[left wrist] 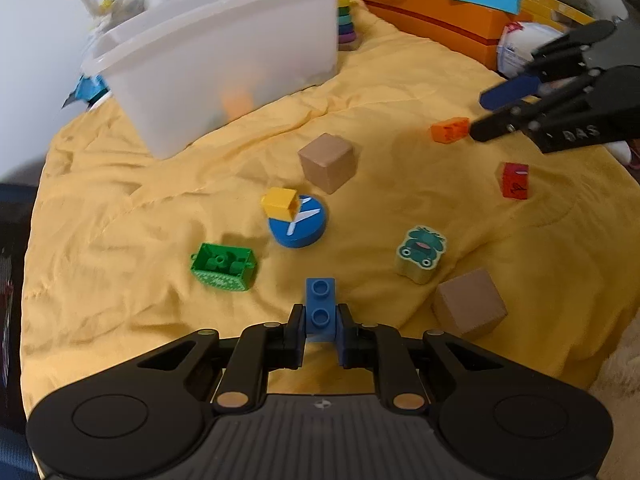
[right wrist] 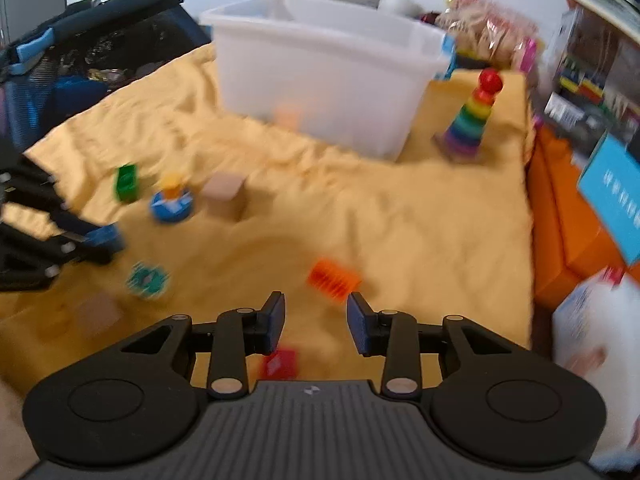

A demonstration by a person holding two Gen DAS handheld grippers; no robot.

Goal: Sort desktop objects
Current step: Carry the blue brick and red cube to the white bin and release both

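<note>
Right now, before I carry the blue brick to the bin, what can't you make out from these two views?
- Contents of the white bin: frosted wall shows only an orange smudge, both views.
- Orange block: motion-blurred in right wrist view; contact with the right gripper unclear.
- Red block: partly hidden by that gripper's body.
- Blue brick underside: covered by the left gripper.
</note>
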